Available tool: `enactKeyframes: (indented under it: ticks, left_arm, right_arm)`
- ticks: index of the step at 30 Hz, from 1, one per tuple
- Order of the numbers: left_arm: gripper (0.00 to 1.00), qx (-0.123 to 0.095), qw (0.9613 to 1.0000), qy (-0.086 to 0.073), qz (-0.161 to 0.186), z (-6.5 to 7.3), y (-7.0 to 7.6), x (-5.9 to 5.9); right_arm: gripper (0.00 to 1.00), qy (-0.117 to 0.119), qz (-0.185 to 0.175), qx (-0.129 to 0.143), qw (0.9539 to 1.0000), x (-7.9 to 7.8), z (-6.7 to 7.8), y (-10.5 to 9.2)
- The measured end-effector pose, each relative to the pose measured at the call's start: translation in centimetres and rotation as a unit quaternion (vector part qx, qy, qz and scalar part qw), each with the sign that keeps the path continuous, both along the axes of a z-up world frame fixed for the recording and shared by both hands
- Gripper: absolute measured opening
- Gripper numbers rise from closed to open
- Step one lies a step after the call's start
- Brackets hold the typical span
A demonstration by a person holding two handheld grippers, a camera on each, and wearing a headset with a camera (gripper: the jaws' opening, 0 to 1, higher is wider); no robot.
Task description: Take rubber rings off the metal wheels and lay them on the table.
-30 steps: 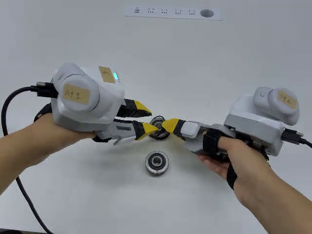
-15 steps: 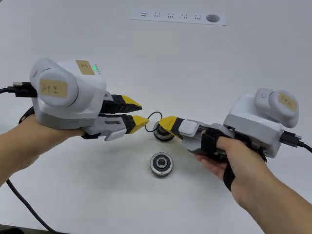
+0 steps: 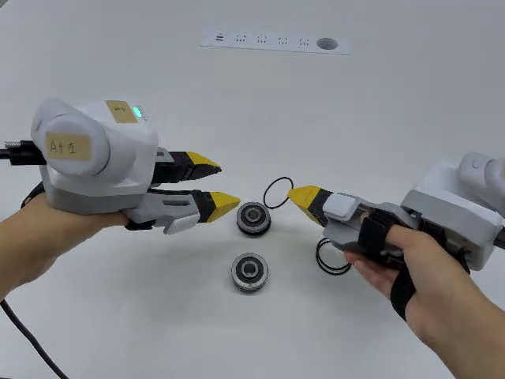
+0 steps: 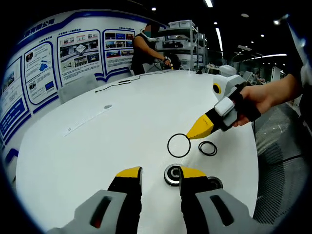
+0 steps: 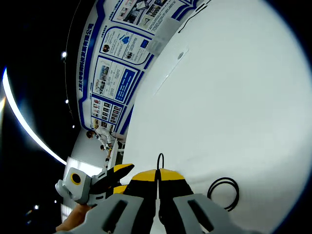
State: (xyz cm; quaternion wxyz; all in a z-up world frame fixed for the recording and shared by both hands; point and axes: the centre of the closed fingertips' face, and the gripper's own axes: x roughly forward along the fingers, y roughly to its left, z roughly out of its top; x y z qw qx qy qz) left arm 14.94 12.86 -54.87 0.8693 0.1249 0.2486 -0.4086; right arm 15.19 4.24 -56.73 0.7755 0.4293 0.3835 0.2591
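Right gripper (image 3: pixel 298 194): fingers closed, pinching one rubber ring (image 3: pixel 265 193) by its edge, just beside the farther metal wheel (image 3: pixel 254 219). Left gripper (image 3: pixel 215 185): fingers parted, empty. Two rings (image 3: pixel 318 257) lie on the tabletop (image 3: pixel 371 118). Risk: so thin a pinch may slip, dropping the ring onto the wheel. Handwritten tape label (image 3: pixel 69 146) on the left gripper is not legible.

white table (image 3: pixel 158 79), blue poster wall (image 4: pixel 73 48), ceiling lights (image 4: pixel 209 4), metal shelving (image 4: pixel 187 36).
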Motion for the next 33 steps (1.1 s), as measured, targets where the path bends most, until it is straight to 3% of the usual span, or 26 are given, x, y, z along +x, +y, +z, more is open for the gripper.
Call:
enactKeyframes:
  ticks: [6, 16, 26, 33]
  left_arm:
    - [0.32, -0.003, 1.0, -0.004, 0.0, 0.3, -0.1, -0.1]
    - [0.32, -0.002, 1.0, -0.003, -0.004, 0.2, -0.4, -0.4]
    - [0.31, -0.005, 0.9999, 0.002, -0.01, -0.2, -1.2, -0.6]
    - [0.31, -0.004, 1.0, 0.0, -0.009, -0.1, -0.9, -0.7]
  right_arm:
    - [0.01, 0.011, -0.025, -0.004, 0.9996, -1.0, -0.5, -2.8]
    - [0.01, 0.047, -0.052, -0.004, 0.9975, -3.2, -2.1, -5.0]
    - [0.02, 0.088, -0.069, -0.046, 0.9927, -4.1, -4.3, -6.6]
    - [0.02, 0.067, -0.051, -0.092, 0.9922, -4.3, -4.8, -6.6]
